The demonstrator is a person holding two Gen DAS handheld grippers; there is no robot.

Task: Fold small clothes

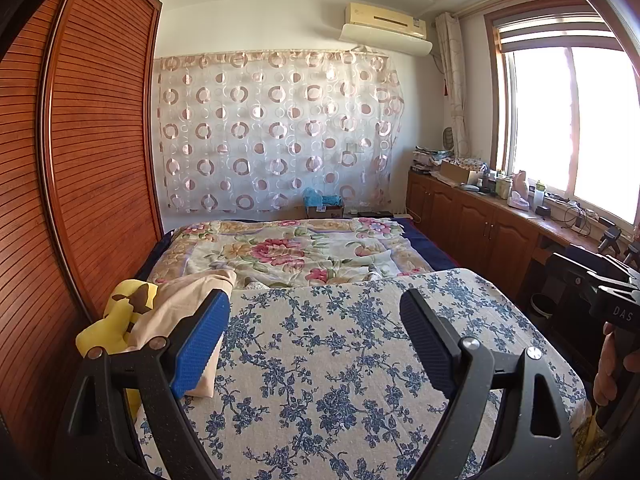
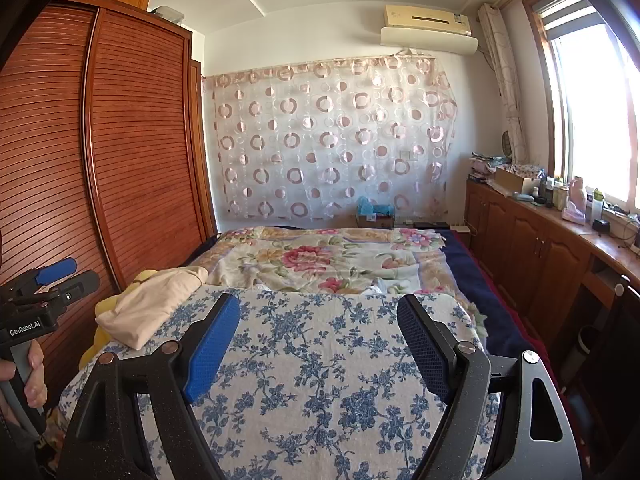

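A cream garment (image 1: 188, 300) lies bunched on top of a yellow one (image 1: 114, 320) at the left edge of a board covered in blue-flowered cloth (image 1: 340, 380). My left gripper (image 1: 316, 300) is open above the board, its blue pad beside the cream garment, with nothing between the fingers. In the right wrist view the same cream garment (image 2: 156, 300) lies at the far left of the board (image 2: 320, 360), the yellow garment (image 2: 102, 334) showing beneath it. My right gripper (image 2: 320, 302) is open over the bare cloth. The left gripper (image 2: 70, 276) shows at the left edge, held by a hand (image 2: 34, 372).
A slatted wooden wardrobe (image 1: 92, 152) runs close along the left. Beyond the board is a bed with a floral blanket (image 1: 288, 252). Wooden cabinets (image 2: 532, 256) with a cluttered top stand under the window on the right. A circle-patterned curtain (image 2: 332, 140) covers the far wall.
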